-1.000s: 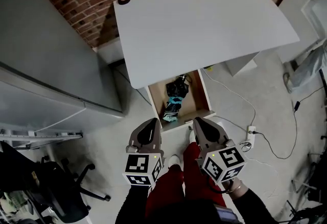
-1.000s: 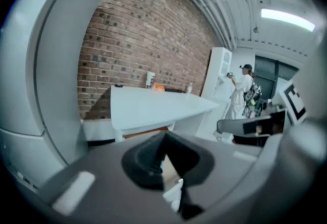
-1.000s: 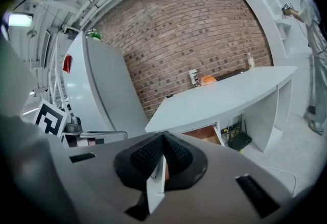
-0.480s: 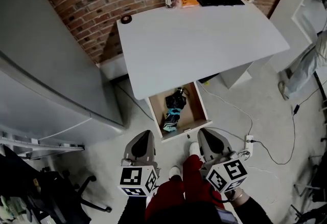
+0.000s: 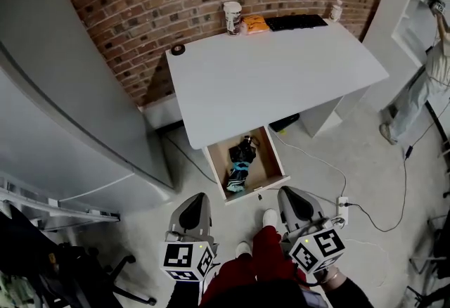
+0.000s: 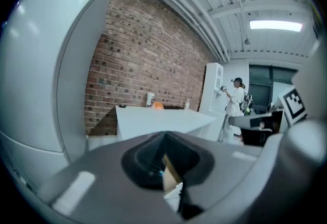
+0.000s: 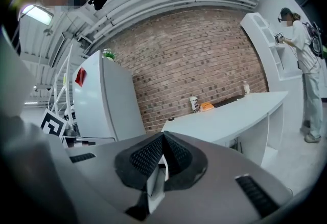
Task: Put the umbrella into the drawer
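I am holding my left claw [image 5: 196, 199] and my right claw [image 5: 290, 193] low in front of me, near my legs. Both claws are pressed together, and neither one is pinching anything. The umbrella [image 5: 240, 164] is lying folded up inside the drawer [image 5: 270, 159], black at one end and blue-green at the other. The drawer is sticking out from under the white table [image 5: 274, 74], well apart from both claws.

So I am thinking the putting-in part is done, because the umbrella is sitting all the way down in the wooden box. The drawer is standing open, though. If I am meant to shut it, that is the job I am coming to now.

For that I am not needing to grab anything. I am going to bring one closed claw down to the front board of the drawer and push it gently and straight toward the table, so it is sliding in without going crooked.
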The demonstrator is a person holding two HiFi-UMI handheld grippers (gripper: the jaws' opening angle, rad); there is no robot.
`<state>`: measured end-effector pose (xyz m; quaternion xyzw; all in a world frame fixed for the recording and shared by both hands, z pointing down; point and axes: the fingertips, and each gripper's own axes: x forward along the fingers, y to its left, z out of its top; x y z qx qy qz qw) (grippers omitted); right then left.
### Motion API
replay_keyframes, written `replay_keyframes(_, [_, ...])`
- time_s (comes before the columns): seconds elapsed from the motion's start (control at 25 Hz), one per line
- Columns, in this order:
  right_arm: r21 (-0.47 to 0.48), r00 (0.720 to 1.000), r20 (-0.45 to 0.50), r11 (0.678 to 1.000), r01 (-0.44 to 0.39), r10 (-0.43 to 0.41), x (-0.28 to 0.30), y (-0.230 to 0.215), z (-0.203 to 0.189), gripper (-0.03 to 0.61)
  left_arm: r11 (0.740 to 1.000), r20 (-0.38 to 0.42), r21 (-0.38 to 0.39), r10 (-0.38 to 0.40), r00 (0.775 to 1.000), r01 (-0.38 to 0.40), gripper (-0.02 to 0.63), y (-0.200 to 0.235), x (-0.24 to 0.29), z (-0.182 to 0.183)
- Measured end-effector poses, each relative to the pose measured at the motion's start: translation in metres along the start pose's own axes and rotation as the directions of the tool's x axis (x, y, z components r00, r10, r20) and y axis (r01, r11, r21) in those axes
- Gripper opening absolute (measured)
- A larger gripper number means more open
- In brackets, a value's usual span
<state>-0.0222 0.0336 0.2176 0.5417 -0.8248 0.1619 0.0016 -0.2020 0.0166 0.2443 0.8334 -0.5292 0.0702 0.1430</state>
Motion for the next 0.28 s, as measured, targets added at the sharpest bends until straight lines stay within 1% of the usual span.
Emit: replay_keyframes(0.28, [-0.034,0.996,0.088,0.999,0.002,0.001,-0.035,0.019,0.022,0.006,1.000,0.028,-0.002,-0.006,1.000,0.006,0.003,-0.002,-0.031,0.005])
